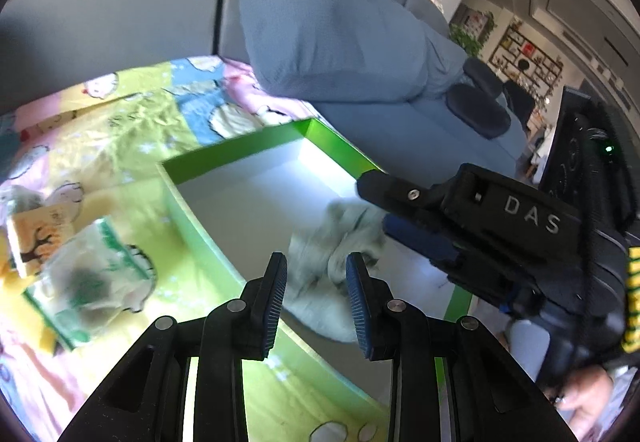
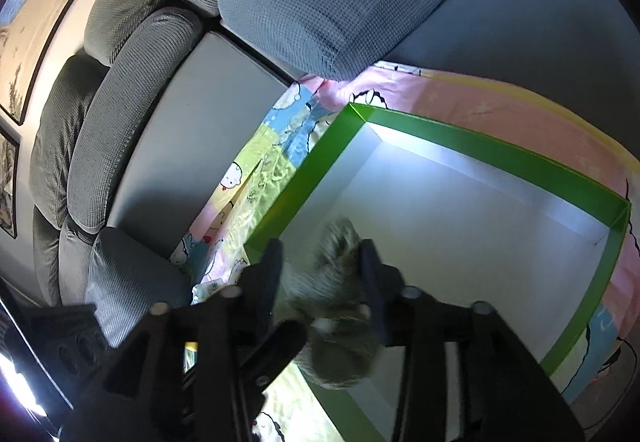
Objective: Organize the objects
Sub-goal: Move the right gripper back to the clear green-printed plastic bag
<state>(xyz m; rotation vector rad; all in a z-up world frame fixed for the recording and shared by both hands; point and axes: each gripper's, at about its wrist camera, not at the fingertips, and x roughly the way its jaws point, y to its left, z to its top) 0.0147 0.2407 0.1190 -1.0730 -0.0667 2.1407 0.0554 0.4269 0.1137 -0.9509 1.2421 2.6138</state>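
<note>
Left wrist: left tongs (image 1: 316, 282) spread, empty, above fluffy grey cloth (image 1: 336, 242) lying inside green box (image 1: 192, 226); lift clear without snagging

Right wrist: right tongs (image 2: 324, 274) parted around cloth, pads seemingly loose; release fully, withdraw upward

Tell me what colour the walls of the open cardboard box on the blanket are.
Bright green walls with a white inside, clearest in the right wrist view.
</note>
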